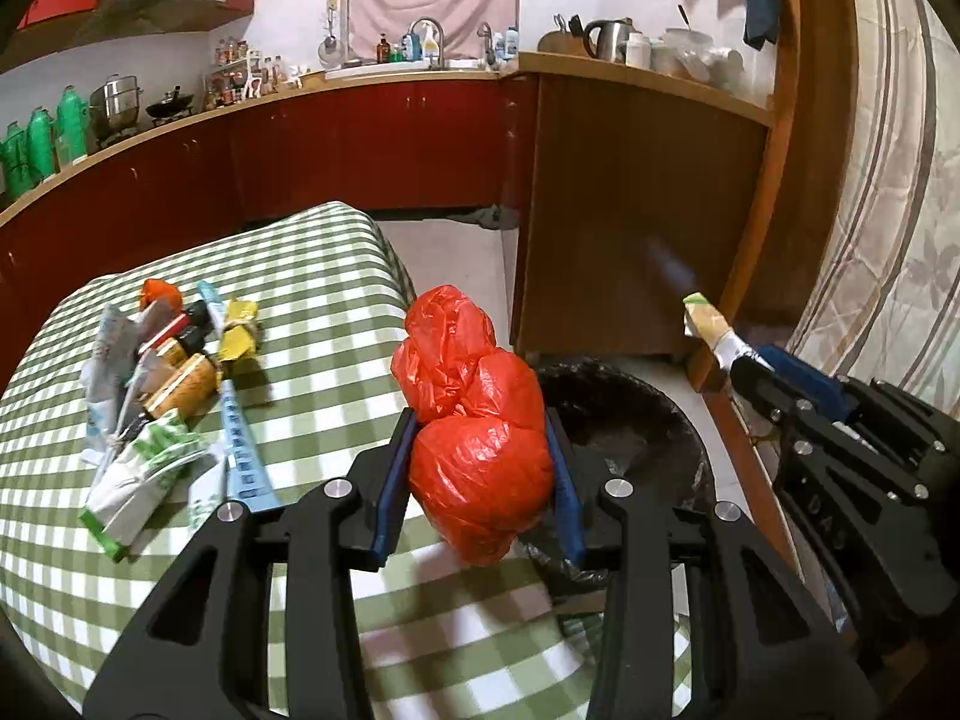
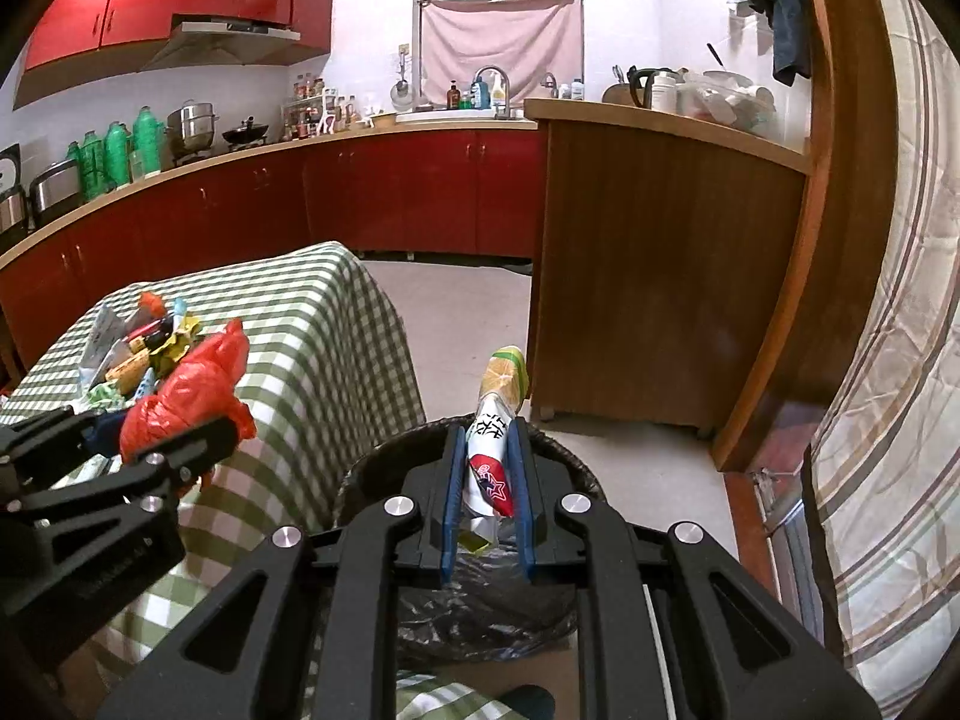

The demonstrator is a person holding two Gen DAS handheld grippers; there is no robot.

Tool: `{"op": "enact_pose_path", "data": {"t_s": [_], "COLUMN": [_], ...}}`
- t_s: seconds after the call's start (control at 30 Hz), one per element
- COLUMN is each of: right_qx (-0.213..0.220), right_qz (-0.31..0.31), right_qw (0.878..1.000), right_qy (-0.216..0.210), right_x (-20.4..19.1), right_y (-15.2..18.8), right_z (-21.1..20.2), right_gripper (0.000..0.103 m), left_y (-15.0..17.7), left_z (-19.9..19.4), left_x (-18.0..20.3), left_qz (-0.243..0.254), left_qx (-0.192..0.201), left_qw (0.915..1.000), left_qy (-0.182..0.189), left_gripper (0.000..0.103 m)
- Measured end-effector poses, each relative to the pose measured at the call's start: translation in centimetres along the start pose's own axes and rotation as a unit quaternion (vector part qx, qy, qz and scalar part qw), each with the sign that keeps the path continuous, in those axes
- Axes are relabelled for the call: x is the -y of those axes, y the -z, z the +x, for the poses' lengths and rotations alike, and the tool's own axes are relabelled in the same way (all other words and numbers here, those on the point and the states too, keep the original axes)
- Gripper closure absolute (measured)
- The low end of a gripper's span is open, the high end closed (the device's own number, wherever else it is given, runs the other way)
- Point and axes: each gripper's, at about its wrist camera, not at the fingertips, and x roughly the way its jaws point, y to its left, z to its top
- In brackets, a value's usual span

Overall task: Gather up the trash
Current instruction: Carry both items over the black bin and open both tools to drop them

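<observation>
The left gripper (image 1: 480, 468) has its two blue pads part way open and squeezed against a red plastic bag (image 1: 474, 414). The bag is thin, shiny and crinkly, and it is bunched into round lumps. It fills the gap between the pads, with its fat bottom lump between them and its smaller lumps sticking out past the tips. Its long way runs forward, away from the gripper. It hangs at the table's edge, just beside the bin (image 1: 636, 420).

The bin is round, with a black shiny liner that looks wrinkly.

The right gripper (image 2: 489, 468) is nearly closed on a snack wrapper (image 2: 495, 420). The wrapper is flat, smooth and long, white with red and yellow-green print. It sits between the pads, and its far end pokes out past the tips. It points forward and a little up, right above the bin.

More trash (image 1: 168, 372) lies in a pile on the table (image 1: 300, 300), left of the bin: crumpled packets, small boxes and a long blue strip. The table has a soft green and white checked cloth.
</observation>
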Motion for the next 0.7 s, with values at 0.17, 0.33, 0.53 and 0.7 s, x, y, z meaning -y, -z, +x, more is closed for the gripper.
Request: {"op": "enact_pose_path", "data": {"t_s": [0.17, 0.33, 0.53, 0.7], "right_qx": [-0.001, 0.005, -0.005, -0.013], "right_qz": [0.008, 0.010, 0.014, 0.017], "right_qw": [1.000, 1.000, 1.000, 1.000], "right_qy": [0.000, 0.001, -0.004, -0.002], "right_x": [0.6, 0.9, 1.1, 1.6], "right_y": [-0.3, -0.6, 0.0, -0.2], "right_z": [0.7, 1.3, 2.1, 3.2], "right_gripper": [0.087, 0.087, 0.087, 0.066], "left_y": [-0.6, -1.2, -1.7, -2.3], "left_z": [1.2, 2.3, 3.6, 4.5], "left_x": [0.9, 1.7, 2.1, 2.6], "left_qz": [0.006, 0.014, 0.014, 0.013], "left_qx": [-0.006, -0.011, -0.020, -0.025], "left_qw": [1.0000, 0.9998, 0.9997, 0.9996], "left_qy": [0.002, 0.002, 0.001, -0.003], "left_gripper": [0.064, 0.064, 0.064, 0.053]}}
